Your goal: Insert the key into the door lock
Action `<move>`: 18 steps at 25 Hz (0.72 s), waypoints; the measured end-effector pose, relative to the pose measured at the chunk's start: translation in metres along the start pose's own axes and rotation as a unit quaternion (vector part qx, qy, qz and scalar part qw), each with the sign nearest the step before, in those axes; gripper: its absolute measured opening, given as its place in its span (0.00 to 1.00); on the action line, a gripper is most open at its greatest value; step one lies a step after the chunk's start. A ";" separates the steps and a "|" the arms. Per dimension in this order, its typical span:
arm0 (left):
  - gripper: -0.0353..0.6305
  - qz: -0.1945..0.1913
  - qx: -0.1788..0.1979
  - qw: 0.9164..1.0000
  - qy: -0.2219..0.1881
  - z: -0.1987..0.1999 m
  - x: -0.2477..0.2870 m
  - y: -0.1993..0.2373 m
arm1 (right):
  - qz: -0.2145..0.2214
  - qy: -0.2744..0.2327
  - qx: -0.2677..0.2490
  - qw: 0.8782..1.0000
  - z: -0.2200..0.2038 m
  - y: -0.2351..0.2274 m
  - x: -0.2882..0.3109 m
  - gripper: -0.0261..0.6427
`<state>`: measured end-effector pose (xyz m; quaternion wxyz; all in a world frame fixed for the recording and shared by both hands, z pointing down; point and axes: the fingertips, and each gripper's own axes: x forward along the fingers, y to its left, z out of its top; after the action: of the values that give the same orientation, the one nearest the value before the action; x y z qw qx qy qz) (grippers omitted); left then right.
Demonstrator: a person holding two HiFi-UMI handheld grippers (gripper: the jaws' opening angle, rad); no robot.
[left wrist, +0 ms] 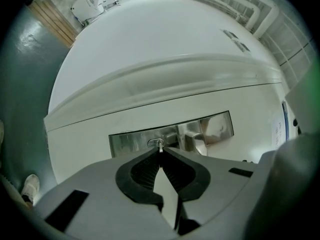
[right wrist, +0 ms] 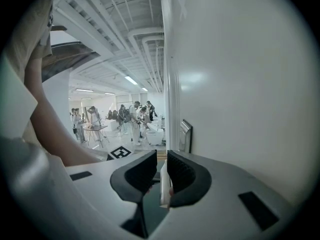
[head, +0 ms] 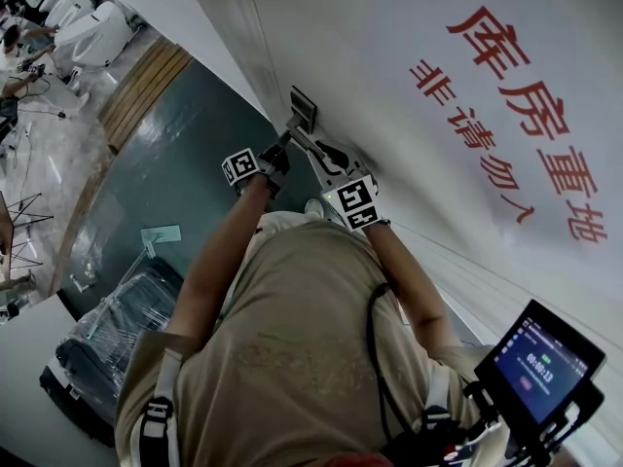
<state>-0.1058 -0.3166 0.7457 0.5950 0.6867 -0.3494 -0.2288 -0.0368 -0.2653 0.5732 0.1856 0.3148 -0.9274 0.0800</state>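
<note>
A white door [head: 409, 86] with red characters carries a steel lock plate [head: 303, 108]. In the left gripper view the plate [left wrist: 130, 144] lies straight ahead, with its lever handle [left wrist: 197, 140] to the right. My left gripper [left wrist: 160, 151] is shut on a small metal key [left wrist: 159, 145], whose tip is at the keyhole. In the head view the left gripper [head: 282, 144] reaches the plate from the left. My right gripper [head: 321, 152] is close beside it along the door. The right gripper [right wrist: 161, 161] has a narrow gap between its pads, with a thin white strip [right wrist: 163, 184] against the right pad.
The dark green floor [head: 185, 173] runs left of the door, with a plastic-wrapped black case [head: 117, 329] on it. A tablet [head: 545, 363] hangs at my lower right. Several people stand at tables [right wrist: 132, 119] far down the hall. A shoe [left wrist: 31, 186] shows at lower left.
</note>
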 end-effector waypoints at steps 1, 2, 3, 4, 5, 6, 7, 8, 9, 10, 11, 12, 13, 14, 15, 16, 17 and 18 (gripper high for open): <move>0.10 -0.002 -0.002 1.000 0.001 0.000 0.000 0.000 | 0.000 0.000 0.001 1.000 0.001 0.000 0.000 0.14; 0.10 -0.002 -0.003 1.000 0.003 -0.001 0.001 -0.001 | 0.000 0.000 0.001 1.000 0.002 0.000 0.000 0.14; 0.10 -0.003 -0.004 1.000 0.005 -0.002 0.001 -0.001 | 0.000 0.001 0.000 1.000 0.002 0.000 0.000 0.14; 0.10 -0.003 -0.001 1.000 0.006 -0.002 0.001 -0.001 | -0.001 0.002 0.000 1.000 0.001 -0.001 0.001 0.14; 0.10 -0.004 0.004 1.000 0.009 -0.002 0.000 -0.001 | -0.001 0.003 -0.001 1.000 0.001 -0.001 0.001 0.14; 0.10 -0.005 0.008 1.000 0.012 -0.003 0.000 -0.001 | -0.002 0.003 -0.001 1.000 0.001 -0.002 0.002 0.14; 0.10 -0.009 0.008 1.000 0.014 -0.003 0.000 -0.002 | -0.003 0.004 -0.001 1.000 0.000 -0.002 0.002 0.14; 0.10 -0.015 0.004 1.000 0.014 -0.003 0.000 -0.003 | -0.004 0.003 -0.001 1.000 0.001 -0.003 0.002 0.14; 0.10 -0.022 -0.005 1.000 0.011 -0.003 0.001 -0.004 | -0.006 0.003 -0.001 1.000 0.001 -0.004 0.003 0.14; 0.10 -0.028 -0.016 0.999 0.006 -0.002 0.002 -0.003 | -0.007 0.002 -0.001 1.000 0.002 -0.005 0.003 0.14; 0.10 -0.034 -0.027 0.999 0.001 -0.002 0.003 -0.001 | -0.008 0.002 -0.001 1.000 0.002 -0.006 0.003 0.14; 0.10 -0.039 -0.037 0.999 -0.003 -0.002 0.005 0.000 | -0.009 0.002 -0.001 1.000 0.003 -0.006 0.004 0.14; 0.10 -0.042 -0.045 0.998 -0.007 -0.003 0.006 0.001 | -0.010 0.002 -0.001 1.000 0.003 -0.006 0.004 0.14; 0.10 -0.045 -0.048 0.998 -0.010 -0.004 0.007 0.002 | -0.012 0.002 -0.001 1.000 0.003 -0.006 0.003 0.14; 0.10 -0.048 -0.047 0.998 -0.012 -0.004 0.007 0.000 | -0.013 0.003 -0.001 1.000 0.003 -0.007 0.003 0.14; 0.10 -0.050 -0.043 0.998 -0.012 -0.004 0.006 -0.001 | -0.016 0.003 -0.001 1.000 0.003 -0.008 0.003 0.14; 0.10 -0.050 -0.040 0.998 -0.012 -0.004 0.006 -0.002 | -0.018 0.003 0.000 1.000 0.003 -0.009 0.002 0.14; 0.10 -0.050 -0.040 0.998 -0.011 -0.003 0.006 -0.001 | -0.021 0.002 0.001 1.000 0.003 -0.011 0.002 0.14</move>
<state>-0.0992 -0.3188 0.7454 0.6060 0.6763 -0.3120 -0.2793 -0.0322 -0.2759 0.5710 0.1894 0.3345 -0.9199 0.0773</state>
